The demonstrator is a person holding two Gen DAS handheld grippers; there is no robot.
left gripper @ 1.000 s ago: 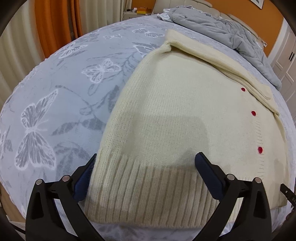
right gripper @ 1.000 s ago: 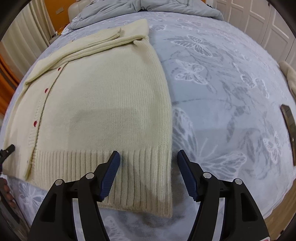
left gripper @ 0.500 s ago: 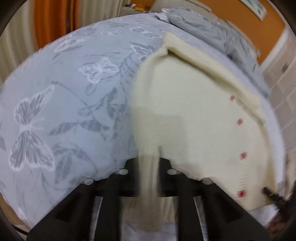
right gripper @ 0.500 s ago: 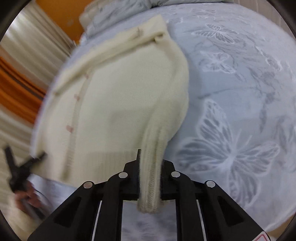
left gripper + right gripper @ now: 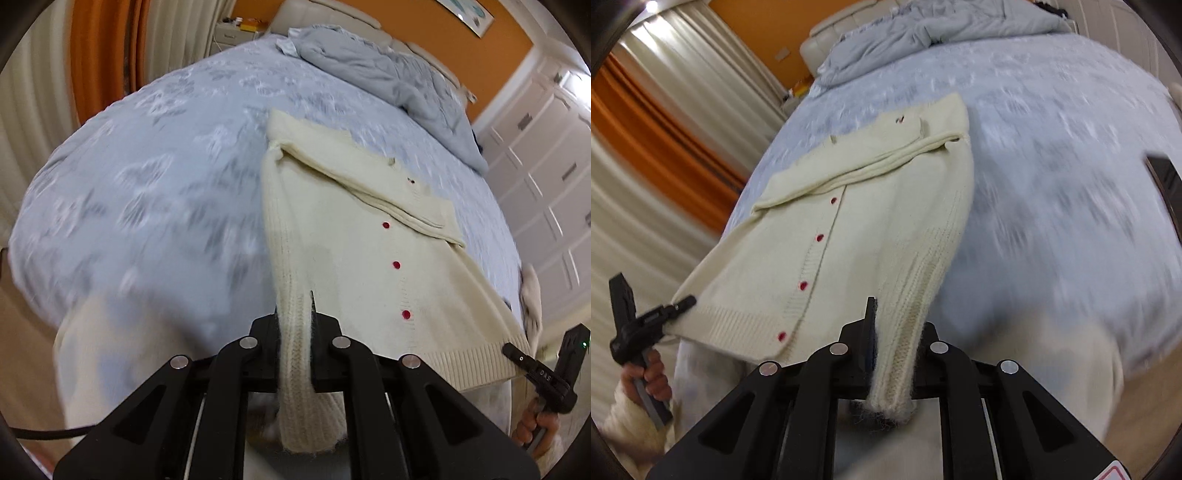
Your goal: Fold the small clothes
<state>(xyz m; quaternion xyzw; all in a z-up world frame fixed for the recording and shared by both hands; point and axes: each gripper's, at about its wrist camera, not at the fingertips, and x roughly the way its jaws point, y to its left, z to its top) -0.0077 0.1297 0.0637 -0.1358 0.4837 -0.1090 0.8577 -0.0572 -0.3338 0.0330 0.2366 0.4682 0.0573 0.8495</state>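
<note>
A cream knit cardigan with red buttons lies on the blue butterfly-print bed, its sleeves folded across the top. My left gripper is shut on the ribbed hem at one bottom corner and holds it lifted off the bed. My right gripper is shut on the opposite bottom corner of the cardigan, also lifted. The right gripper shows at the right edge of the left wrist view, the left gripper at the left edge of the right wrist view.
A rumpled grey duvet lies at the head of the bed. Orange and cream curtains hang on one side, white wardrobe doors on the other. A dark flat object lies on the bed at the right.
Both grippers went from open over the hem to shut on its two corners. They have lifted the hem and pulled back toward the foot of the bed.
</note>
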